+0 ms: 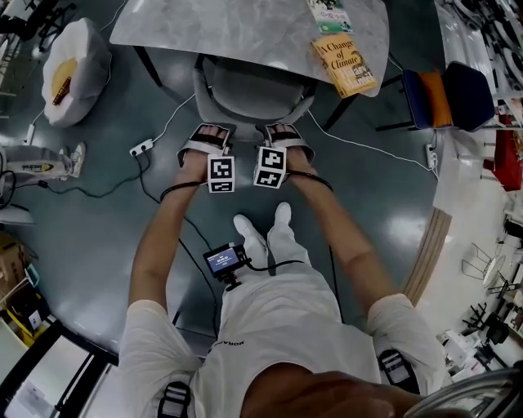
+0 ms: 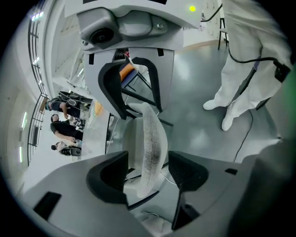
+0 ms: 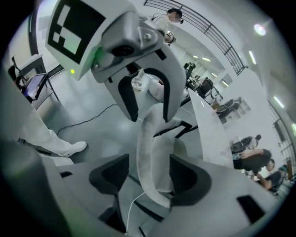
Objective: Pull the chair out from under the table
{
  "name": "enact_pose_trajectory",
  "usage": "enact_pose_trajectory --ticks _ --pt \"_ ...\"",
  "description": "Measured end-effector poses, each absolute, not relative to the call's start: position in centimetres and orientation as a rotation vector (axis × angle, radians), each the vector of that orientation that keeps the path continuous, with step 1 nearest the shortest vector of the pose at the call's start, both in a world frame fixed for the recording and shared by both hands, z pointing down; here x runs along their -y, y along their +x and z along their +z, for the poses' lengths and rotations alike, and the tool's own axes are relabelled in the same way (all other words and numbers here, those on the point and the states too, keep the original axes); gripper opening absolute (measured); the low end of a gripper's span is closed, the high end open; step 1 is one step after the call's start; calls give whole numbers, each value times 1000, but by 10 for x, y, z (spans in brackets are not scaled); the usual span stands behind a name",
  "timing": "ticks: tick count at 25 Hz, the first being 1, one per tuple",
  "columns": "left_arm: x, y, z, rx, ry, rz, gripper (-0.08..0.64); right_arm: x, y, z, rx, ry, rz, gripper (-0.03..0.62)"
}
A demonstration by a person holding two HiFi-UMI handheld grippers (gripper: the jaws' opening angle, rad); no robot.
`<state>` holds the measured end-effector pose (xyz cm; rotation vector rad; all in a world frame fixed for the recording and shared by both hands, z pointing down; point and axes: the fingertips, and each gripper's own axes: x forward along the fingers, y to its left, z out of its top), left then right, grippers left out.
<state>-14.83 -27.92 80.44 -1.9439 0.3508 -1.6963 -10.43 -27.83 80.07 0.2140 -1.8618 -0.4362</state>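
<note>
A grey padded chair (image 1: 245,91) is tucked under the marble-topped table (image 1: 212,28); its backrest faces me. My left gripper (image 1: 206,135) and right gripper (image 1: 286,135) sit side by side over the backrest's top rim. In the left gripper view the rim (image 2: 150,148) runs between the open jaws of my left gripper (image 2: 148,173), with a gap on each side. The right gripper view shows the rim (image 3: 150,152) between the open jaws of my right gripper (image 3: 149,178), closer to the right pad. Neither gripper clamps the rim.
A yellow book (image 1: 344,64) lies on the table's right part, another book (image 1: 329,15) beyond it. A blue and orange chair (image 1: 445,94) stands to the right, a white bag (image 1: 73,69) at the left. A power strip (image 1: 140,148) and cables cross the floor.
</note>
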Motion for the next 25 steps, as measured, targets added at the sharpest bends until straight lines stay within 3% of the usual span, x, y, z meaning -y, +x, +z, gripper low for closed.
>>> enact_pose_trajectory --ticks 11,13,14,25 --pt "295 -156 838 -295 -1857 -1731 247 292 -111 839 1786 214 -499 248" --pt "296 -157 842 -293 -1842 -1727 138 292 -112 843 1781 209 -506 177" --pt "296 -158 843 -293 -1842 -1726 119 290 -112 845 1781 201 -503 109" --pt "292 -156 841 -295 -1871 -1747 89 284 -111 847 1814 207 -425 81"
